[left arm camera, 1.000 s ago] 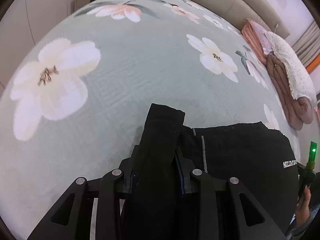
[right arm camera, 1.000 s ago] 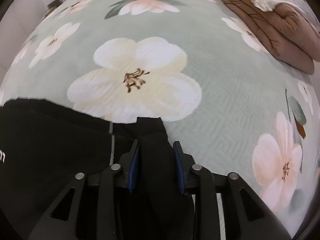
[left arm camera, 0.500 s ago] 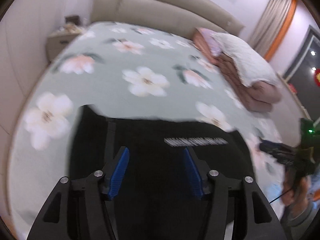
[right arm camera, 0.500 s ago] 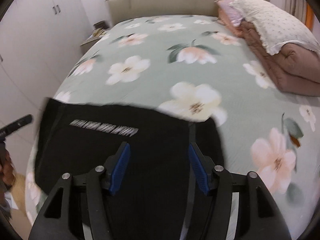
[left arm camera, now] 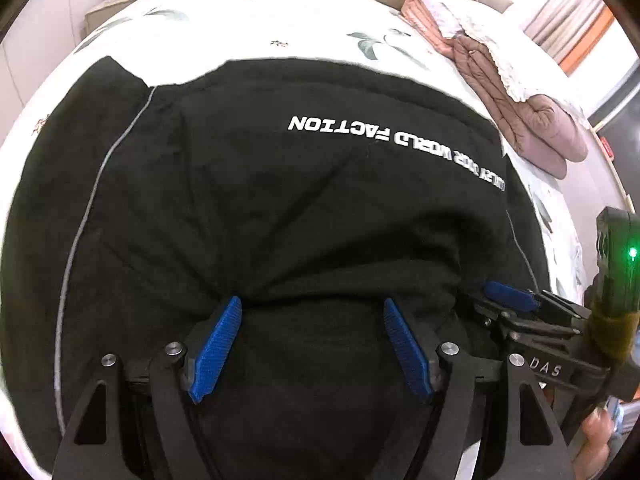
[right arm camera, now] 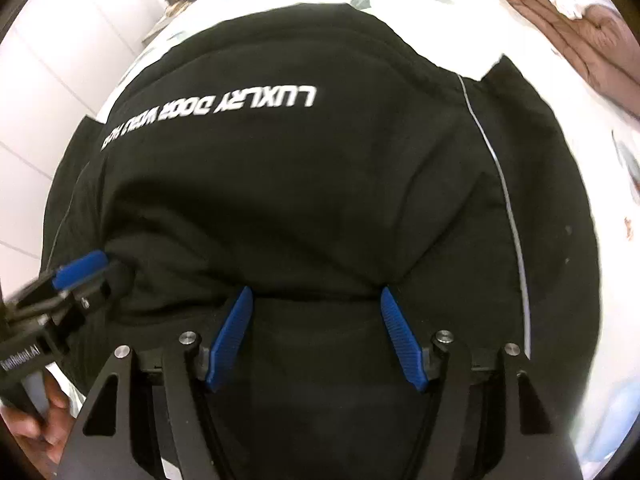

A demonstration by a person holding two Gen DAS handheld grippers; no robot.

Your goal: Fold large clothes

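A floral bed [left arm camera: 248,20] carries a black garment [left arm camera: 280,200] spread ahead of both grippers, its long axis running across the fingers from side to side, the white lettering [left arm camera: 396,140] reading upside down and lying well beyond the fingertips. A grey piping line [left arm camera: 80,232] runs down the cloth to the outside of the left gripper [left arm camera: 312,312]; a matching line shows in the right wrist view outside the right gripper [right arm camera: 316,300]. The near edge of the garment is bunched into a fold that sits right at the tips of both tools, with cloth passing between and under the blue pads [left arm camera: 216,344]. Both grippers stand side by side along that near edge, each equally close to it, their fingers spread wide apart and gripping nothing. The right tool's blue pad appears just to the right of the left one's fingers, touching the same bunched hem. The next fold likely turns on that near edge, which lies square across both sets of fingers. Folded bedding [left arm camera: 532,120] lies far off to the right.
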